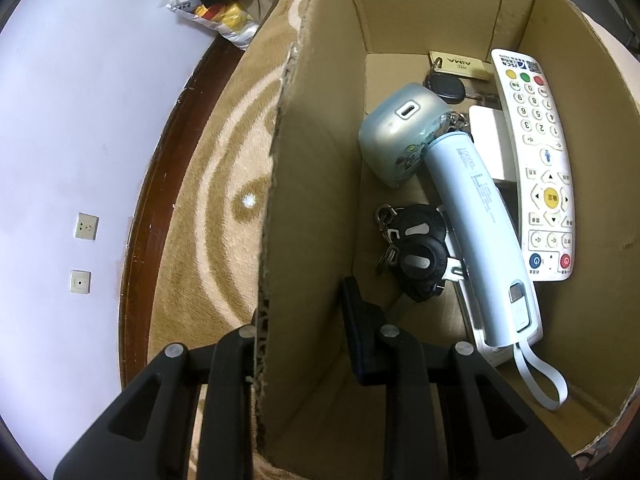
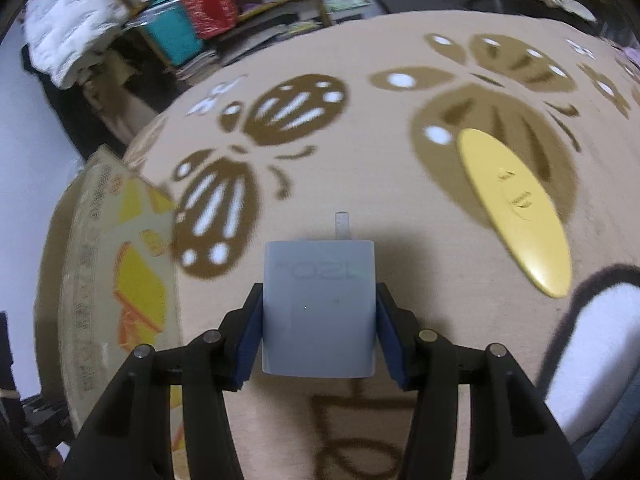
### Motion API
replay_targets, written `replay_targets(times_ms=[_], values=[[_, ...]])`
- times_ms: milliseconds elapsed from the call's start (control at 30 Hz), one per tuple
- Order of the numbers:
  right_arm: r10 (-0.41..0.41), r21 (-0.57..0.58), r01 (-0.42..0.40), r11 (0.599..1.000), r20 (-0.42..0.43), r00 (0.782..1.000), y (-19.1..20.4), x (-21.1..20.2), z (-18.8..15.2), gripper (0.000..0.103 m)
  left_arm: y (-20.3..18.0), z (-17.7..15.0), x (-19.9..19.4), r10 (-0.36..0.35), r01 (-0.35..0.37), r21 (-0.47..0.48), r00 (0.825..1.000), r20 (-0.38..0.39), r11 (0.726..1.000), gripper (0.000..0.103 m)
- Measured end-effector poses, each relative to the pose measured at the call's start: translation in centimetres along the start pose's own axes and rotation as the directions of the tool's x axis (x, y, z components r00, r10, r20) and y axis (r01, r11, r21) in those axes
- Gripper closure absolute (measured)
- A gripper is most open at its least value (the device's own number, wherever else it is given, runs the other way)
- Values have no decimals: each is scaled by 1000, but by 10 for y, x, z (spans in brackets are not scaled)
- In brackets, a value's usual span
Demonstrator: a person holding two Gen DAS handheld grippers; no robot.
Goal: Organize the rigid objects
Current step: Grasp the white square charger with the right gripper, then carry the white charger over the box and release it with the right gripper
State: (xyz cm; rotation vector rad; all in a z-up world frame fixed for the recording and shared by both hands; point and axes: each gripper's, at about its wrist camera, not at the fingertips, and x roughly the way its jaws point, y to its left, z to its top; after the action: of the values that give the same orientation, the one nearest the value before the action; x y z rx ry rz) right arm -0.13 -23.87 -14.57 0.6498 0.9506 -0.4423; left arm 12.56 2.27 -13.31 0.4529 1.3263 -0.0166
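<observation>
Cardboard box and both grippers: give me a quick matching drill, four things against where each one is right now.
Things:
1. white charger block
2. white remote control
3. cardboard box wall
4. yellow oval lid

Places:
A. lying flat on the patterned carpet
B. clamped by the left gripper
C. inside the box, along its far side
D. held in the right gripper

Pairs: 1-D, 2-C, 3-B, 4-A
</observation>
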Motion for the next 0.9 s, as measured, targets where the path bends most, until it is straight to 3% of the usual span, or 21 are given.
replay_targets(times_ms=[233, 467, 667, 900], values=[[113, -88, -103, 991, 118, 987, 31, -32, 4, 48, 3, -2, 1, -9, 9, -1, 1000, 4, 1000, 79], [294, -278, -225, 934, 240, 925, 74, -62, 8, 48, 4, -6, 3, -17, 17, -17, 1000, 10, 1000, 79], [377, -409, -257, 876, 249, 892, 106, -73, -1, 48, 9, -9, 5, -33, 33, -27, 999, 12, 999, 79], [411, -499, -265, 825, 209, 887, 133, -72, -15, 48, 16, -9, 4, -49, 49, -34, 999, 14, 998, 79]])
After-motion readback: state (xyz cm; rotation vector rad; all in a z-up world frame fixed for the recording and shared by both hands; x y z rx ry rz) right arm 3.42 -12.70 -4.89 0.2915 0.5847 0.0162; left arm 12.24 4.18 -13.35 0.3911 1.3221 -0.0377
